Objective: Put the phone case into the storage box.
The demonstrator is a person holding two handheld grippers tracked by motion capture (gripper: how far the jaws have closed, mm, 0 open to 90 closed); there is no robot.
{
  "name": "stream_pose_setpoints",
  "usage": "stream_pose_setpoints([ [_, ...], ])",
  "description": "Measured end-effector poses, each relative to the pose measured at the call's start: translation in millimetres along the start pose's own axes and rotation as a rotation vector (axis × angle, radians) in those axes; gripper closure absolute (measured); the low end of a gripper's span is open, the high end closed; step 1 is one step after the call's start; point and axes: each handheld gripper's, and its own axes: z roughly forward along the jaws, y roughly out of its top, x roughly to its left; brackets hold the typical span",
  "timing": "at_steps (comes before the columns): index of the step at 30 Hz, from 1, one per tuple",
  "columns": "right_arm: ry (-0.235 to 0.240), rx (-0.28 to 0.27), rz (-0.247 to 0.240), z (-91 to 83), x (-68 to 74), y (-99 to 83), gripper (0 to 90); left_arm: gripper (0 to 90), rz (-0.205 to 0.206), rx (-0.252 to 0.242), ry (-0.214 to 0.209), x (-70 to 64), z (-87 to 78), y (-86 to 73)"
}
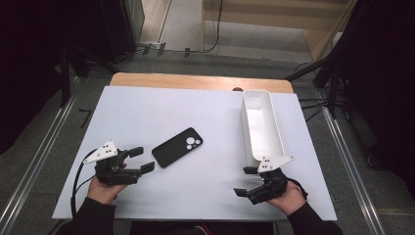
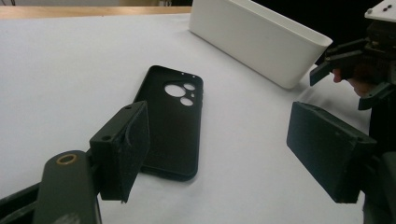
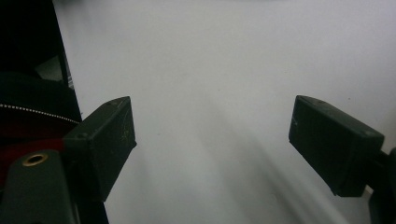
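A black phone case (image 1: 177, 146) lies flat on the white table (image 1: 147, 112), a bit to the left of the middle. Its inside faces up, and the round camera holes are at its far end, pointing to about 2 o'clock.

The left gripper (image 1: 139, 159) sits at about 8 o'clock from the case, very near its closer end but not touching it. Its two black jaws are spread wide apart and hold nothing. In the left gripper view, the case (image 2: 173, 119) lies just past the left jaw, between the two jaws.

The right gripper (image 1: 244, 181) is low on the right side of the table, at about 4 o'clock from the case and well apart from it. Its jaws are spread wide too, and they hold nothing.

A long white box (image 1: 263, 126) stands at about 3 o'clock from the case. Its near end is just beside the right gripper. A person's hands hold both grippers from the near edge.
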Motion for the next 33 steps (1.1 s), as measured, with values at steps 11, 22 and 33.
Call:
stream_pose_setpoints([
  [11,0.0,-0.01,0.0,-1.4,-1.6,-0.6,13.2,21.0,0.0,-0.006,0.029,14.0,12.6,8.4],
  [22,0.0,-0.009,-0.001,-1.2,-0.6,-0.4,13.2,21.1,0.01,-0.002,0.02,20.1,22.2,11.5],
  [33,0.007,0.001,0.011,-0.8,-1.5,-1.2,13.2,21.0,0.063,0.006,0.02,24.7,37.5,22.6],
])
